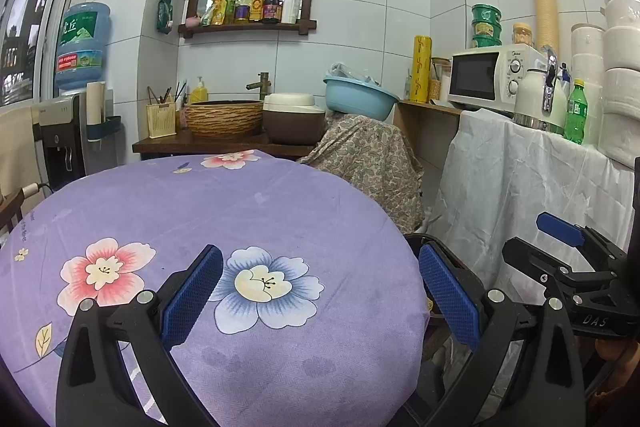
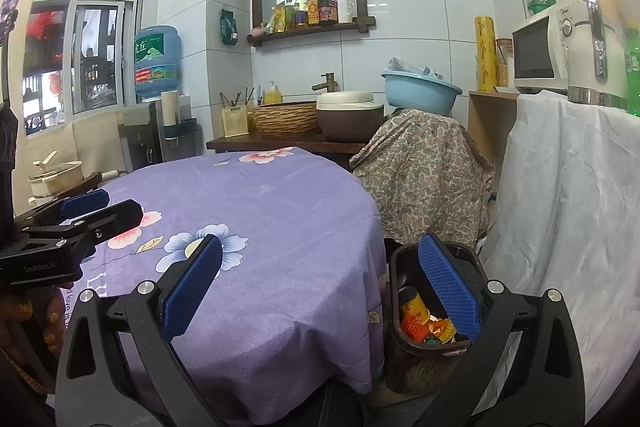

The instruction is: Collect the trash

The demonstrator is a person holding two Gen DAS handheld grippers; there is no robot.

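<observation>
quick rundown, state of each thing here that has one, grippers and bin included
left gripper: jaws open, empty, over the table
right gripper: jaws open, empty
table: covered by a purple cloth, no trash seen on top
bin: on the floor beside the table, open, holding a can and wrappers
microwave: door shut
basin: tilted on a draped stand

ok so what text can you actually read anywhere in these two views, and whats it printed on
"DAS": right gripper body, left wrist view.
"CenRobot.AI": left gripper body, right wrist view.
"Midea": microwave front, small and uncertain.
Water jug: large Chinese characters, not clear enough to quote.
Tablecloth edge: partial lettering, cut off.
Shelf bottles, green bottle: labels too small.
</observation>
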